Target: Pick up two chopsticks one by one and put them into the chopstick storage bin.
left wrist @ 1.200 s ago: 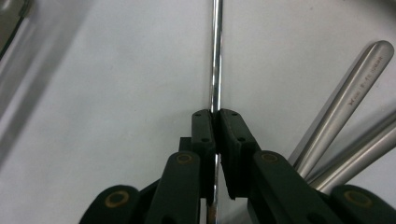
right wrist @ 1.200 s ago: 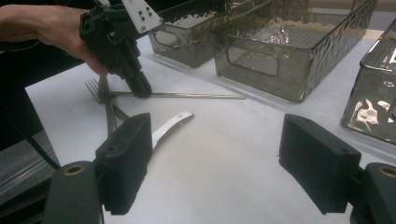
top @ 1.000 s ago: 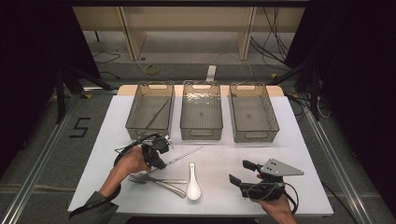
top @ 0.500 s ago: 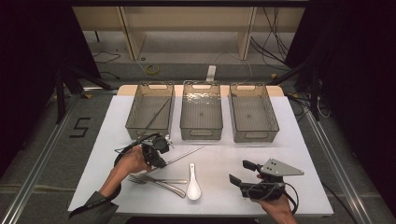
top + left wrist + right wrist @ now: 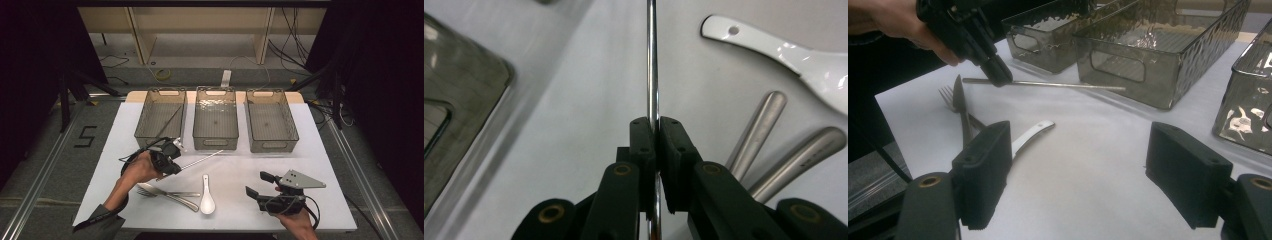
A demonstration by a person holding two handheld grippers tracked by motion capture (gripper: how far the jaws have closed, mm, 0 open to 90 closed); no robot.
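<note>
Nothing on the table has shifted since the earlier frames; both hands hold the same places. Left gripper (image 5: pixel 655 131): jaws pressed together, pinching a thin metal rod (image 5: pixel 652 60) near one end. In the right gripper view the rod (image 5: pixel 1068 85) runs level just above the white table (image 5: pixel 1088 150), its free end pointing toward the near wall of the middle bin (image 5: pixel 215 120). Three smoky clear bins stand in a row on the far half of the table; the left bin (image 5: pixel 161 116) lies just beyond the left gripper (image 5: pixel 170 159). Right gripper (image 5: pixel 256 186): jaws spread wide, holding nothing, at the near right. Between the grippers lie a fork (image 5: pixel 150 191), a knife (image 5: pixel 172 198) and a white soup spoon (image 5: pixel 206 197).
</note>
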